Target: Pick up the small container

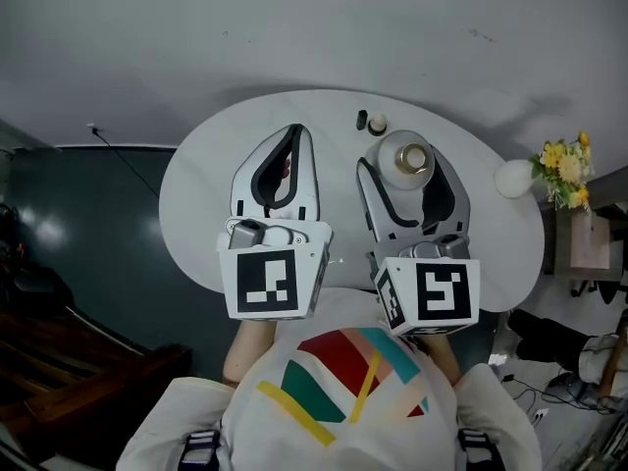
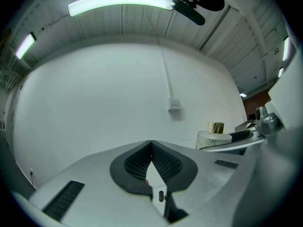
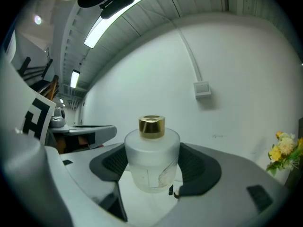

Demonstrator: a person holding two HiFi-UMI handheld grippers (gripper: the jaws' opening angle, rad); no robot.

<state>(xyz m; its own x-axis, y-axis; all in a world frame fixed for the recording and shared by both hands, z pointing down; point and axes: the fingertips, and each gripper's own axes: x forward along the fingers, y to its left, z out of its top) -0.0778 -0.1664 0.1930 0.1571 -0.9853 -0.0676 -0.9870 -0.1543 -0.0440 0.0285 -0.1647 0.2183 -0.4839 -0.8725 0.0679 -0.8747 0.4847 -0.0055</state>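
The small container (image 1: 413, 158) is a frosted glass bottle with a gold cap. It sits upright between the black pads of my right gripper (image 1: 402, 173), which is shut on it. In the right gripper view the bottle (image 3: 152, 159) fills the middle, with the right gripper (image 3: 155, 170) pressing both its sides. My left gripper (image 1: 296, 131) hovers beside it over the white table (image 1: 196, 194). In the left gripper view the left gripper (image 2: 151, 144) is shut with its tips touching and nothing held. The bottle (image 2: 215, 134) shows there at the right.
Two tiny objects, one dark (image 1: 361, 120) and one pale (image 1: 378, 124), stand at the table's far edge. A white round vase (image 1: 514, 178) with yellow flowers (image 1: 565, 169) stands at the right edge. A wall socket (image 3: 202, 89) lies ahead.
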